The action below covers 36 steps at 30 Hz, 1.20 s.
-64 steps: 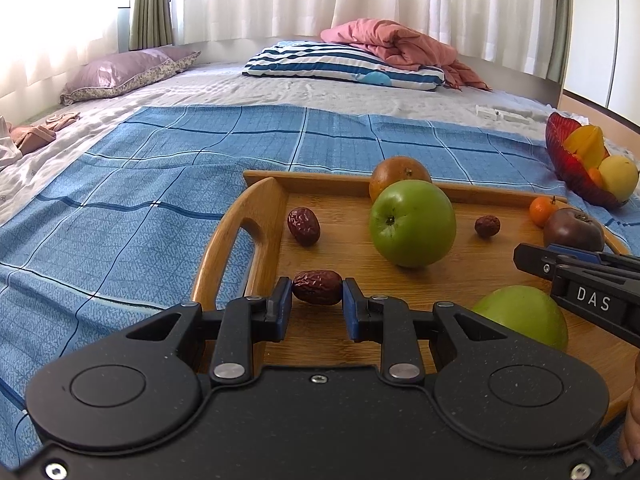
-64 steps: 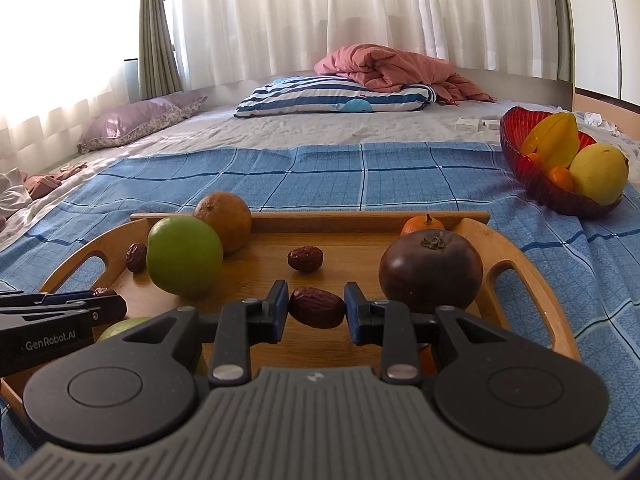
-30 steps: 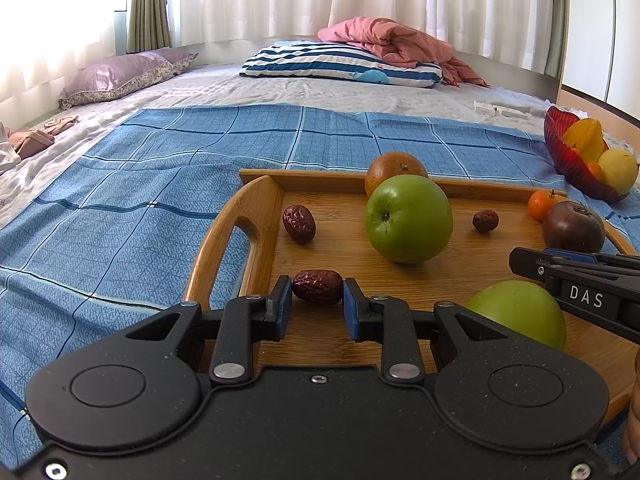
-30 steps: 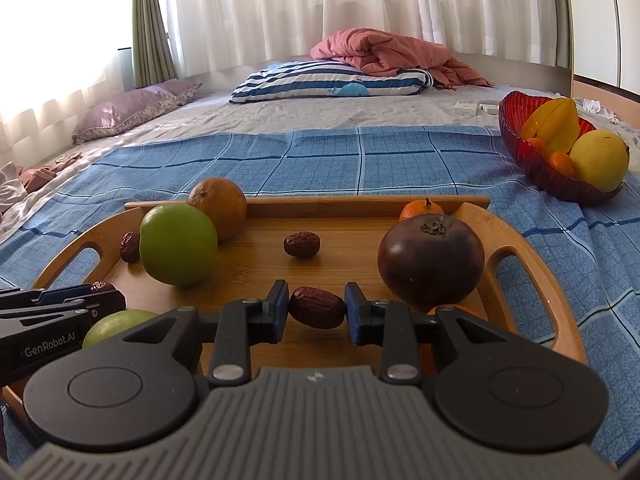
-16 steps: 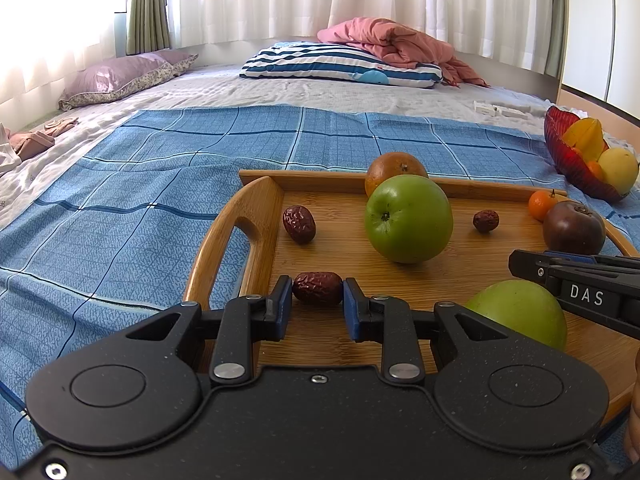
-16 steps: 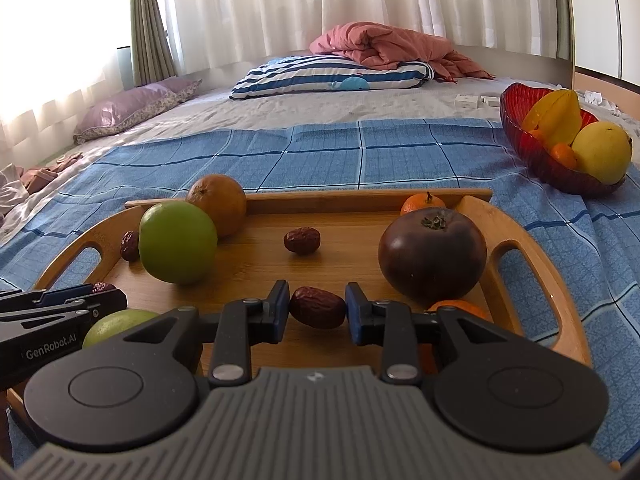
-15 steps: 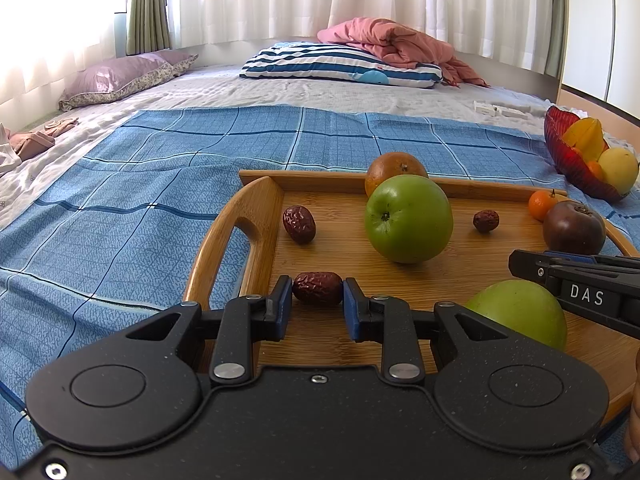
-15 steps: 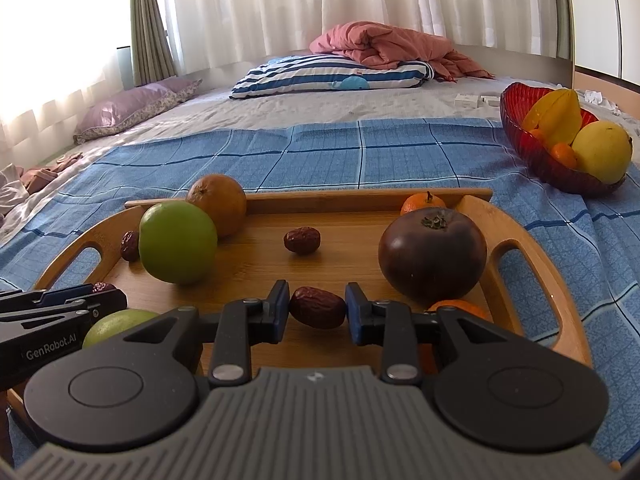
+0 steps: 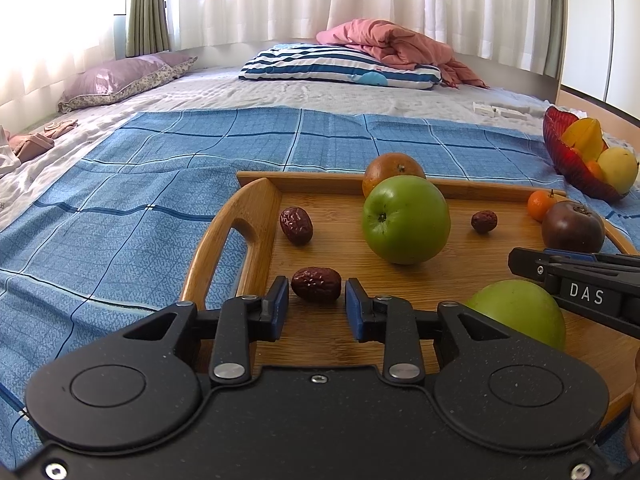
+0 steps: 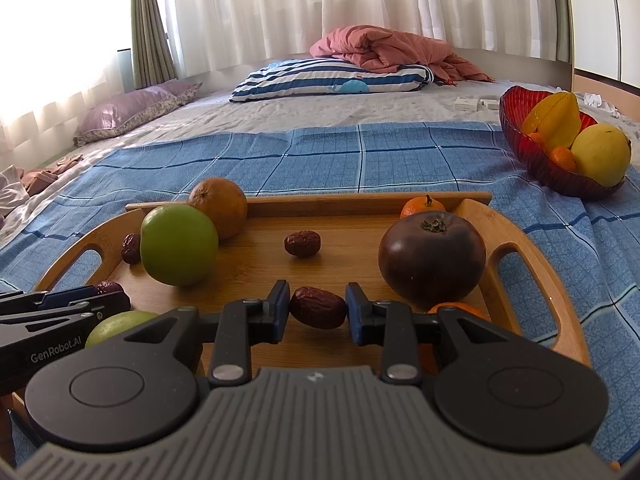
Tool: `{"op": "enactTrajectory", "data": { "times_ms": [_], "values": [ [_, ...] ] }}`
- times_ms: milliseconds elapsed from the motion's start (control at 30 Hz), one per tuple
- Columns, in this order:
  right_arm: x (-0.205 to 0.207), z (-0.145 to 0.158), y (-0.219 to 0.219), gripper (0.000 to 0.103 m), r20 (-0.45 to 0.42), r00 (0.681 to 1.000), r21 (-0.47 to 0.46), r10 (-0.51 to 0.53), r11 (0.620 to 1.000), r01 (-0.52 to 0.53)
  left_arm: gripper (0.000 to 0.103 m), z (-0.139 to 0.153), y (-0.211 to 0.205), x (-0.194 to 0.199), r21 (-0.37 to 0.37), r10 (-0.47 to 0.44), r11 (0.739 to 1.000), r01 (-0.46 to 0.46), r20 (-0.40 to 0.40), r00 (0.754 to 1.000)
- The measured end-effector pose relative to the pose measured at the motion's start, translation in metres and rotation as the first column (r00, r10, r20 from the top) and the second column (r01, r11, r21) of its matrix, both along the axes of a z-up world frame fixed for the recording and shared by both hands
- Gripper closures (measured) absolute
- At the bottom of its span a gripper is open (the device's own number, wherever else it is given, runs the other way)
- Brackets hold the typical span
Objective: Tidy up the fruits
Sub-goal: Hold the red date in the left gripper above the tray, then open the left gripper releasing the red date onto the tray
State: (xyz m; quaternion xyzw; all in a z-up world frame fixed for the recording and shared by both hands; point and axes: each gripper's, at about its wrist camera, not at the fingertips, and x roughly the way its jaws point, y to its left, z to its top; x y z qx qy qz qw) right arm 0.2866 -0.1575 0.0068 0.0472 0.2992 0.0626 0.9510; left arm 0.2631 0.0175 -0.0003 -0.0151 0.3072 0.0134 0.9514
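Since half a second ago the left gripper has let its jaws part a little: the red date lying between them on the wooden tray now shows slim gaps on both sides, so the blue pads no longer press it. Nothing else has shifted. The right gripper holds a second date low over the tray floor, pads touching each end. Both tools slant downward and sit side by side, each visible at the other's picture edge.

A green apple hides most of the orange behind it; a nearer green apple is partly covered by the right tool, printed "DAS". In the right view, the left tool reads "GenRobot.AI" and hides most of its date. An orange fruit behind the right finger is mostly hidden. A dark persimmon hides part of a tangerine. The red bowl of yellow fruit stands on the blue blanket, well apart.
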Motion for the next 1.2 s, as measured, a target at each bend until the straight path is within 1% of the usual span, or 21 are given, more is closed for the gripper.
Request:
{"op": "enactTrajectory", "data": {
  "times_ms": [67,100,133,200,267,333,467,567,667,767,800,833,967,1067,1200],
  "values": [
    [-0.001,0.0,0.0,0.064,0.003,1.0,-0.001,-0.003,1.0,0.003,0.07,0.0,0.0,0.0,0.003,0.007,1.0,-0.007,0.002,1.0],
    [-0.001,0.0,0.0,0.063,0.004,1.0,0.002,-0.004,1.0,0.004,0.067,0.001,0.0,-0.001,0.009,0.014,1.0,-0.014,0.004,1.0],
    [-0.002,0.0,-0.001,0.06,0.006,1.0,0.005,-0.006,1.0,0.006,0.063,0.001,0.0,0.0,0.012,0.021,1.0,-0.021,0.005,1.0],
    [-0.004,0.001,-0.002,0.06,0.011,1.0,0.013,-0.009,1.0,0.008,0.062,0.001,0.003,0.0,-0.001,0.022,1.0,-0.022,0.006,1.0],
    [-0.005,0.002,-0.002,0.052,0.018,1.0,0.019,-0.01,1.0,0.01,0.062,0.001,0.004,0.0,-0.004,0.021,1.0,-0.021,0.006,1.0],
    [-0.006,0.002,-0.002,0.048,0.026,1.0,0.021,-0.013,1.0,0.012,0.059,0.002,0.004,-0.001,0.008,0.022,1.0,-0.022,0.014,1.0],
    [-0.006,0.003,-0.003,0.047,0.03,0.999,0.021,-0.021,1.0,0.02,0.055,0.005,0.002,-0.004,0.014,0.021,1.0,-0.022,0.024,0.999],
    [-0.008,0.003,-0.004,0.044,0.03,0.999,0.03,-0.027,0.999,0.027,0.053,0.006,0.003,-0.004,0.01,0.024,1.0,-0.024,0.025,0.999],
    [-0.009,0.004,-0.005,0.043,0.032,0.999,0.035,-0.03,0.999,0.028,0.045,0.007,0.004,-0.006,0.011,0.029,1.0,-0.029,0.032,0.999],
    [-0.013,0.006,-0.005,0.038,0.043,0.999,0.034,-0.027,0.999,0.025,0.038,0.009,0.006,-0.008,0.005,0.028,1.0,-0.028,0.033,0.999],
    [-0.014,0.006,-0.005,0.038,0.047,0.999,0.032,-0.024,0.999,0.022,0.034,0.009,0.007,-0.009,0.003,0.029,1.0,-0.029,0.035,0.999],
    [-0.016,0.007,-0.004,0.037,0.053,0.998,0.028,-0.019,0.999,0.018,0.033,0.01,0.007,-0.01,0.002,0.025,1.0,-0.026,0.038,0.999],
    [-0.022,0.012,0.001,0.033,0.08,0.997,0.002,0.0,1.0,0.0,0.032,0.012,0.005,-0.013,0.012,0.021,1.0,-0.022,0.042,0.999],
    [-0.027,0.015,0.005,0.031,0.097,0.995,-0.018,0.013,1.0,-0.011,0.031,0.014,0.004,-0.016,0.005,0.021,1.0,-0.021,0.045,0.999],
    [-0.031,0.018,0.007,0.028,0.109,0.994,-0.025,0.02,1.0,-0.018,0.024,0.017,0.004,-0.02,0.006,0.008,1.0,-0.008,0.05,0.999]
  ]
}}
